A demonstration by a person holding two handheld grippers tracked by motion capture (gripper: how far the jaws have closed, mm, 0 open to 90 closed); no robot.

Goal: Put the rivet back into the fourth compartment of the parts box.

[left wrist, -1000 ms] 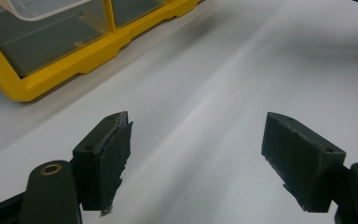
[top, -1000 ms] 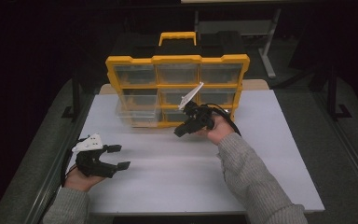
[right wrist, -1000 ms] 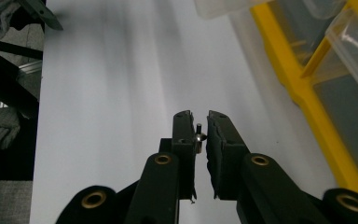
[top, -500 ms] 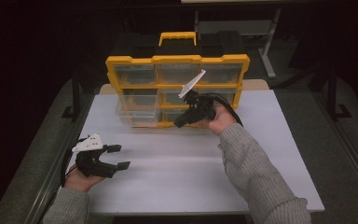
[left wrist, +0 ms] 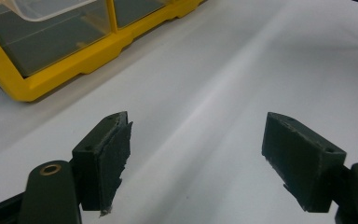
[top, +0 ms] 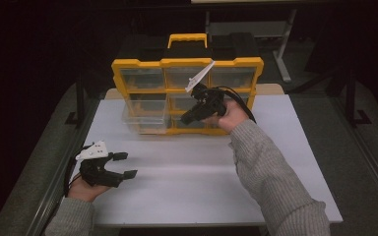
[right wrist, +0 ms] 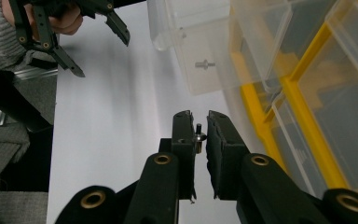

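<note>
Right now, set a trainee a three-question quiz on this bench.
1. True or false: the right gripper pinches a small screw.
2. The left gripper is: A) wide open over the white table; B) shut on a drawer; C) inside the organizer.
3. What lies in the clear drawer pulled out of the yellow organizer?

Key: 1 true. 2 A. 3 One small screw.

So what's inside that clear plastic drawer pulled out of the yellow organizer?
One small metal screw lies inside the clear plastic drawer. The rest of its floor looks bare, though its far end is cut off. The right gripper pinches a similar small bolt.
</note>
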